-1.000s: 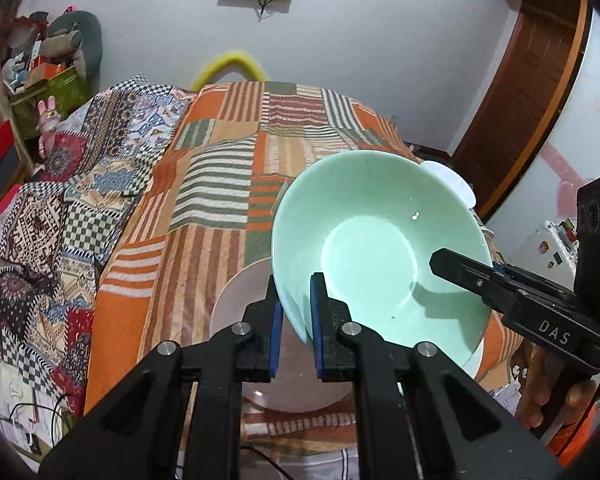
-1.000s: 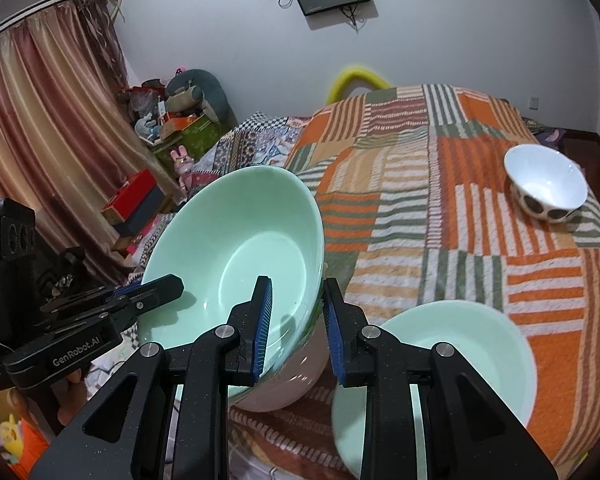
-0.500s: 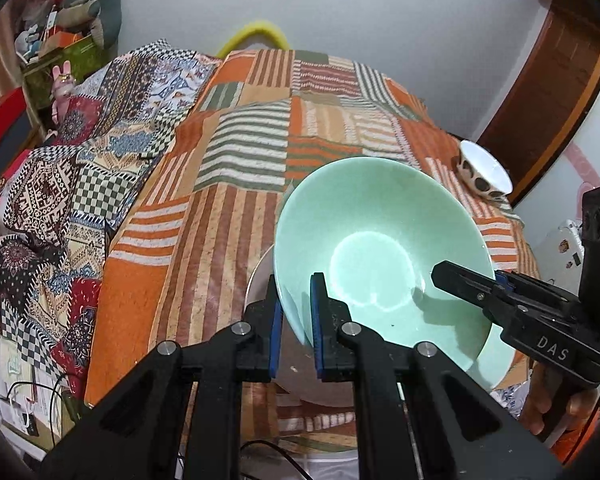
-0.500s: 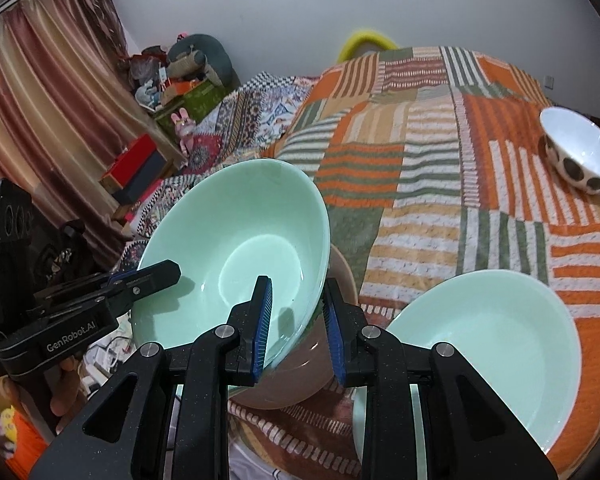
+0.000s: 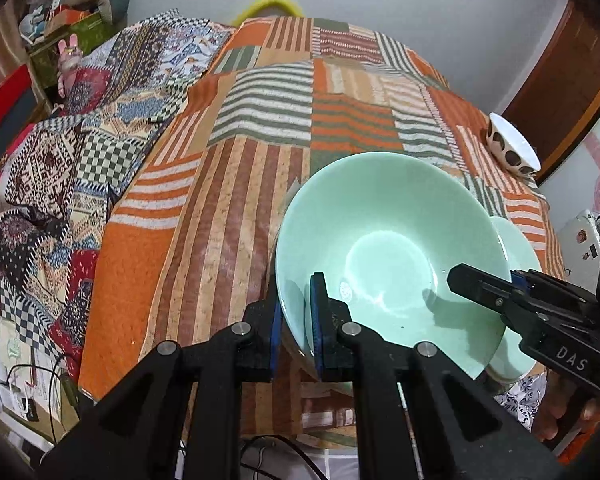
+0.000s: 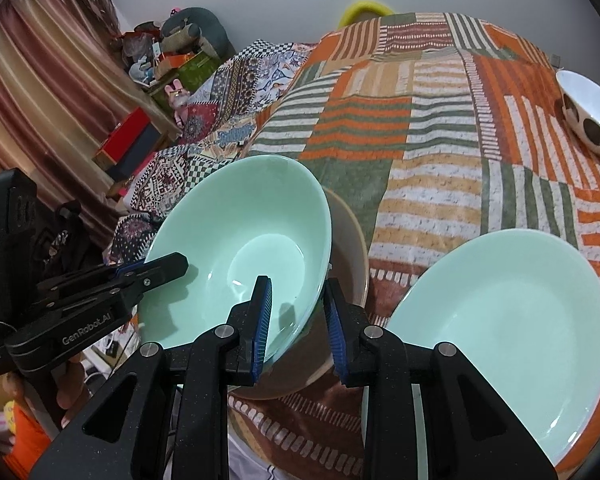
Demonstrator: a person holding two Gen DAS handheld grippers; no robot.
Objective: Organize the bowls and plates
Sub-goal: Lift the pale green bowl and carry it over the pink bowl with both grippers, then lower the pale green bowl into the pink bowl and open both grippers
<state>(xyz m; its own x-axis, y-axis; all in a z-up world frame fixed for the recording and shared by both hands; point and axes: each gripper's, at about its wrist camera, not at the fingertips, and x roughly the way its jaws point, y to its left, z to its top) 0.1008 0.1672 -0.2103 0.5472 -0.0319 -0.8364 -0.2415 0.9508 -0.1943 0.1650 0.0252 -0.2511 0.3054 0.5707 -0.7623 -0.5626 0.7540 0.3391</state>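
Both tools grip one mint-green bowl (image 5: 388,248) by opposite sides of its rim. The left tool (image 5: 296,328) is clenched on the near rim, one blue pad inside the bowl and one outside. The right tool (image 6: 296,312) straddles the opposite rim edge; its inner pad lies against the bowl's inside wall, and the outer pad stands on the outside of the rim, with contact there hard to confirm. Reading: grasping the bowl.

In the left wrist view the right tool enters from the right, its fingertip reaching over the bowl's interior. In the right wrist view the left tool (image 6: 156,270) enters from the left in the same way.

The bowl is tilted, its opening facing toward the cameras. It sits over a beige bowl (image 6: 348,248), whose rim shows behind and below it; whether the two touch cannot be told.

Just right of this pair a second mint-green dish (image 6: 504,320), shallow and wide, rests on the bed (image 5: 228,216), which is covered with an orange, green and cream striped patchwork spread. A white bowl with dark spots (image 6: 592,116) lies tilted near the far right edge of the bed, well apart from the others.

A person's fingers (image 5: 556,420) show under the right tool's handle.
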